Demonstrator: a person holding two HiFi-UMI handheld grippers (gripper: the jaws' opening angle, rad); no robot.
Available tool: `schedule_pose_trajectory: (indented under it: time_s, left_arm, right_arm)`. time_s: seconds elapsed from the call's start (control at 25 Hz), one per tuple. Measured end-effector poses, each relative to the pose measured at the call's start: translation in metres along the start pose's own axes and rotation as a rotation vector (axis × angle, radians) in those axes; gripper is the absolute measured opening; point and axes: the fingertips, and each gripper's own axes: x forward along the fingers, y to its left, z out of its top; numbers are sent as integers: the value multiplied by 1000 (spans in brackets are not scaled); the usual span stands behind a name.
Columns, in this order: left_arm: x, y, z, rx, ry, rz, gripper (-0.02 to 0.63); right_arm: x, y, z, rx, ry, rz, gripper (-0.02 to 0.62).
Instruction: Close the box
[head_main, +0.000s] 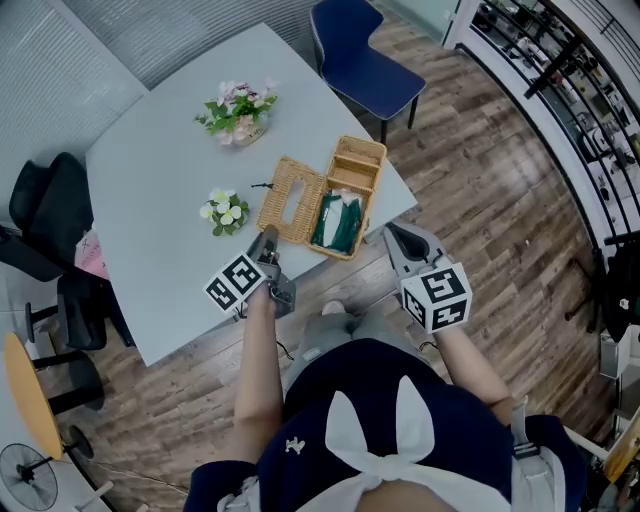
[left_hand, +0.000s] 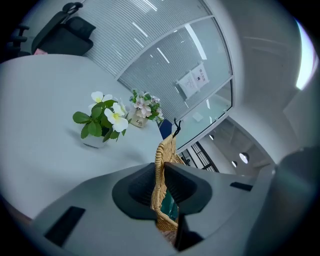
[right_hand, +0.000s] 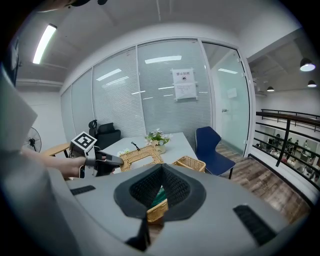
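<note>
A wicker box (head_main: 342, 228) holding something green stands open at the table's near edge. Its lid (head_main: 292, 200), with a rectangular slot, is swung out to the left. My left gripper (head_main: 268, 243) is shut on the lid's near corner. In the left gripper view the lid (left_hand: 162, 165) stands edge-on between the pads, at the left gripper (left_hand: 161, 186). My right gripper (head_main: 402, 243) hovers off the table edge, right of the box, jaws together and empty. The right gripper view looks over the right gripper (right_hand: 160, 191) at the box (right_hand: 156, 210) and lid (right_hand: 137, 156).
A smaller wicker basket (head_main: 358, 163) sits against the box's far end. White flowers (head_main: 225, 212) and a pink bouquet (head_main: 240, 110) stand on the grey table (head_main: 160, 180). A blue chair (head_main: 362, 60) is beyond; black chairs (head_main: 45, 220) stand left. Wooden floor lies to the right.
</note>
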Motion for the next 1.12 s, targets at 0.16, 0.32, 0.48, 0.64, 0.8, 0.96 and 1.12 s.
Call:
schedule_pose_trajectory:
  time_s: [0.16,0.32,0.48,0.64,0.8,0.96,1.12]
  left_arm:
    - [-2,-8,-2,69,7,25,66]
    - [-3,-15,-3,124,13,54,66]
    - [-5,-21,-5,178,20,81,66]
    - [-5,-28,-8,263,41,116,66]
    - [-6,-35,-13,351,52,158,66]
    - [-7,-42,-17,420,63,165,66]
    - [-8,-48,-21,456,69,168,66]
  right_arm:
    - [-3,-1,3,-6,-2,13,6]
    - [-8,-5,6,-9,-3,20,6]
    - [-14,-8,7,-13,-6,25,6]
    - [-17,-10,6,-11,-3,31,6]
    - [-21,-11,4,-13,-1,41,6]
    - [-24,-10,3,-17,1,48,6]
    - [-28,-10,2,-19,2,50,6]
